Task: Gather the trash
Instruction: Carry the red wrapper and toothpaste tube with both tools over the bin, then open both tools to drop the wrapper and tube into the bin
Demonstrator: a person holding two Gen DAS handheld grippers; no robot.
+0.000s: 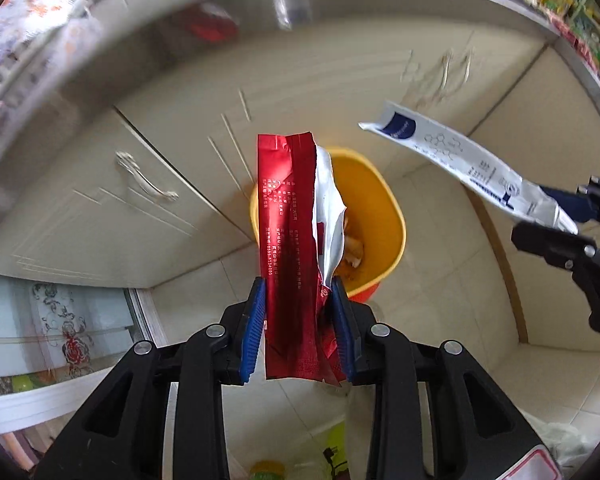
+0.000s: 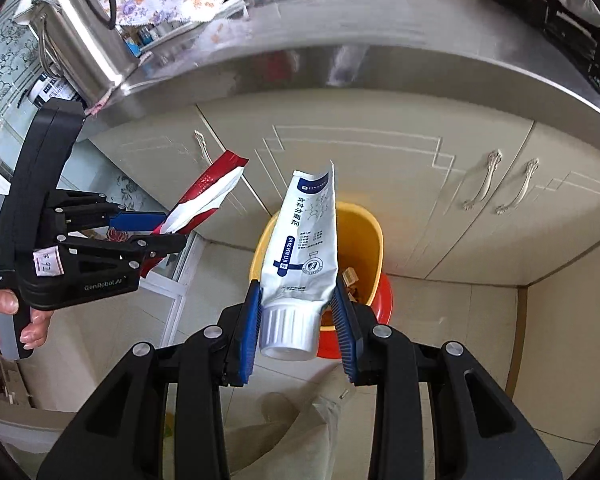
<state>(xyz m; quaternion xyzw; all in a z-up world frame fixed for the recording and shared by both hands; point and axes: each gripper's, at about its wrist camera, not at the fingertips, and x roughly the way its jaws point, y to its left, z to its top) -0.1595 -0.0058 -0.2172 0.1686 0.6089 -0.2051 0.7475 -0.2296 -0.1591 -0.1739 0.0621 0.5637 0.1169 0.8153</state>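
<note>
Trash is over the yellow bin point(image 2: 360, 240). The left gripper point(image 1: 300, 320) grips a red wrapper point(image 1: 286, 240); the right gripper point(image 2: 300, 320) grips a white tube point(image 2: 304, 248). Next, both likely let go.

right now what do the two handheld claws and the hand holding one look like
Both are black plastic frames with silver rivets and ribbed blue pads. The left claw, seen from the side, has a grey pistol grip, white "GenRobot.AI" and "Data Acquisition System" lettering, and a white paper tag with handwritten digits. The hand on that grip wears a red beaded bracelet. The right claw shows the same linkage arms. No cables visible.
</note>
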